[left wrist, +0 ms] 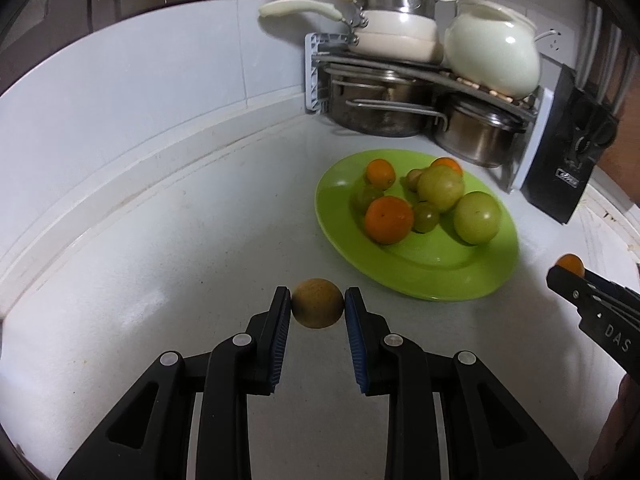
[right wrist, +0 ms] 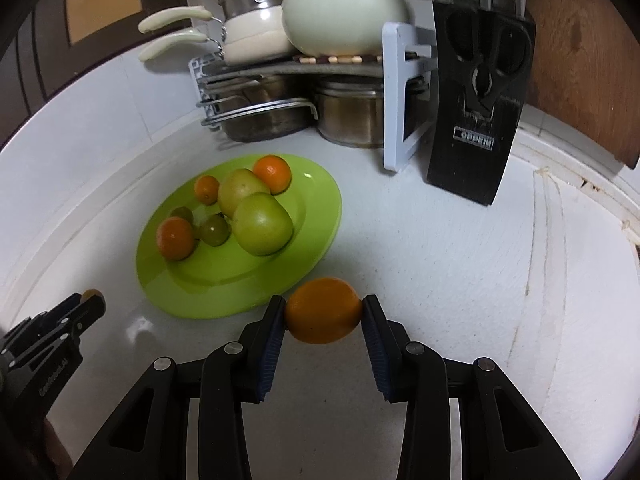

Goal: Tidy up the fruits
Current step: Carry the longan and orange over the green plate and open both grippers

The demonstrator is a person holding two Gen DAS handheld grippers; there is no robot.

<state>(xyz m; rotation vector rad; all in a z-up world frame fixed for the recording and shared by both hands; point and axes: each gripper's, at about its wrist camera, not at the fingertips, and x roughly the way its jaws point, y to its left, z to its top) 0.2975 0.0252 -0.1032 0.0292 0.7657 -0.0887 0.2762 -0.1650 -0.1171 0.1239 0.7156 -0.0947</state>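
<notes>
The white stone countertop [right wrist: 460,260] carries everything here. At its back corner, behind the round lime-green plastic plate [right wrist: 312,216], a grey two-tier metal rack [right wrist: 394,96] holds steel pots below and a pale ceramic teapot [right wrist: 344,4] above; a black knife block [right wrist: 476,120] stands just right of the rack. The plate bears two large green tomato-like fruits [right wrist: 262,229], three small oranges [right wrist: 175,238] and some small green fruits. Near the plate's front edge, the right gripper [right wrist: 323,312] is clamped on a smooth round orange [right wrist: 323,310], above the countertop. To the plate's front left, the left gripper [left wrist: 317,304] pinches a dull yellowish-brown round fruit [left wrist: 317,303] between its blue pads.
</notes>
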